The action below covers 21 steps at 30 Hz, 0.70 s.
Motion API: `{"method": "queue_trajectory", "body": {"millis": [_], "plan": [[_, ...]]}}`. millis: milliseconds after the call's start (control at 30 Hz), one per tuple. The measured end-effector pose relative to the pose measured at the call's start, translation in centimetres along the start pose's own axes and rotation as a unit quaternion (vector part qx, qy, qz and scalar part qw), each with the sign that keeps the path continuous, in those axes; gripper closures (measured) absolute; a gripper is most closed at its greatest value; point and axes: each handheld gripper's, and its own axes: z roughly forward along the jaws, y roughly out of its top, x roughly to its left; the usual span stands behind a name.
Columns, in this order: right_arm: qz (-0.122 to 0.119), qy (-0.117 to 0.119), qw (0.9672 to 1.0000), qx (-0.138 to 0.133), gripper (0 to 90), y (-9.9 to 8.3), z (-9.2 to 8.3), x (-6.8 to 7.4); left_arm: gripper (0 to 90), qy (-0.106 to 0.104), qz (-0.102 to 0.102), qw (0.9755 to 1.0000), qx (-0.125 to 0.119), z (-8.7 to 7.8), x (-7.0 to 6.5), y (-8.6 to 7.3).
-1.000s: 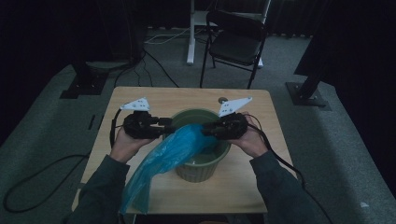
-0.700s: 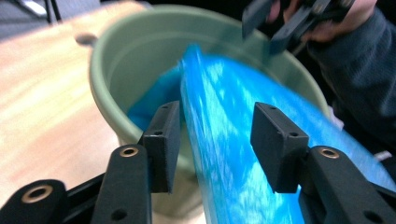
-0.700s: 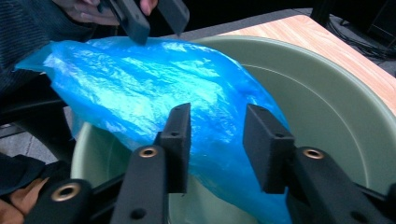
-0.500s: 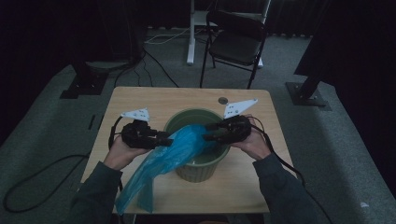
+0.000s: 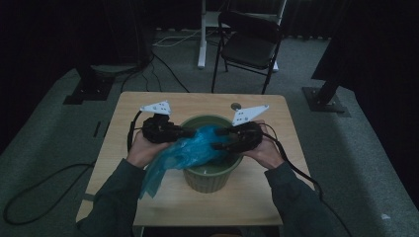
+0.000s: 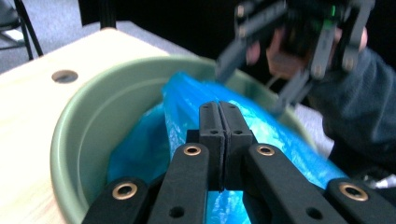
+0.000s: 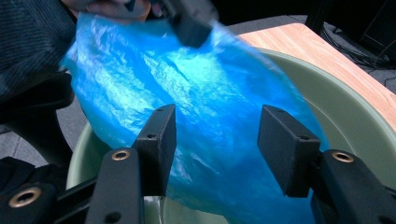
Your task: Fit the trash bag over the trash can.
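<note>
Blue plastic bag drapes across the green bin, tail hanging over its left rim. My left gripper has just clamped down, film seemingly pinched; right gripper, jaws just spread, frees its side for re-gripping.

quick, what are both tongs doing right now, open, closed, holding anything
Left tongs: have just closed; whether they pinch the blue bag cannot be told.
Right tongs: have just opened, jaws apart over the bag, not gripping it.
</note>
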Motion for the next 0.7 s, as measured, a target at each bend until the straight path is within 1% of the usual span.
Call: {"method": "queue_trajectory", "body": {"millis": [33, 67, 100, 133, 167, 200, 233, 300, 367, 433, 500, 567, 633, 667, 700], "plan": [[-0.001, -0.002, 1.0000, 0.004, 51.3, 0.0, 0.2, 0.0, 88.9, -0.004, -0.002, 1.0000, -0.005, 0.1, 0.0, 0.2], [-0.001, -0.007, 0.9999, 0.008, 57.1, 0.0, 0.4, 0.0, 88.9, -0.009, -0.002, 0.9999, -0.007, 0.3, -0.1, 0.3], [-0.003, -0.012, 0.9998, 0.013, 65.0, 0.0, 0.5, 0.0, 88.9, -0.008, -0.001, 0.9999, -0.007, 0.4, -0.1, 0.5], [-0.004, -0.015, 0.9997, 0.017, 72.4, -0.1, 0.7, 0.0, 88.9, -0.006, 0.001, 1.0000, -0.005, 0.6, -0.2, 0.6], [-0.005, -0.018, 0.9996, 0.020, 77.9, -0.1, 0.7, -0.1, 88.8, -0.003, 0.002, 1.0000, -0.003, 0.6, -0.3, 0.6], [-0.005, -0.021, 0.9995, 0.022, 82.7, -0.1, 0.8, -0.1, 88.7, 0.002, 0.003, 1.0000, -0.002, 0.6, -0.3, 0.7], [-0.006, -0.025, 0.9994, 0.024, 85.6, -0.2, 0.8, -0.1, 88.5, 0.006, 0.002, 1.0000, -0.002, 0.5, -0.2, 0.7], [-0.001, -0.034, 0.9990, 0.029, 88.0, -0.2, 0.6, -0.3, 84.9, 0.015, -0.005, 0.9998, -0.008, 0.1, 0.0, 0.6], [0.014, -0.044, 0.9986, 0.025, 88.5, -0.4, 0.2, -0.7, 77.2, 0.023, -0.009, 0.9996, -0.015, -0.6, 0.1, 0.4], [0.030, -0.052, 0.9980, 0.019, 88.5, -0.6, -0.2, -1.1, 70.1, 0.024, -0.015, 0.9994, -0.020, -1.5, 0.2, 0.0], [0.039, -0.060, 0.9974, 0.013, 88.4, -0.8, -0.6, -1.5, 63.3, 0.024, -0.019, 0.9993, -0.022, -2.2, 0.1, -0.3], [0.041, -0.060, 0.9973, 0.007, 88.3, -0.9, -0.8, -1.7, 57.5, 0.023, -0.025, 0.9991, -0.024, -2.8, 0.2, -0.7], [0.044, -0.063, 0.9970, 0.004, 88.3, -1.0, -1.0, -1.8, 53.7, 0.027, -0.033, 0.9988, -0.024, -3.2, 0.3, -1.0], [0.045, -0.062, 0.9970, 0.004, 88.2, -1.1, -1.1, -1.8, 51.7, 0.032, -0.039, 0.9985, -0.021, -3.2, 0.4, -1.1], [0.045, -0.063, 0.9970, 0.003, 88.2, -1.1, -1.1, -1.9, 49.2, 0.032, -0.043, 0.9984, -0.019, -3.2, 0.5, -1.2]]}}
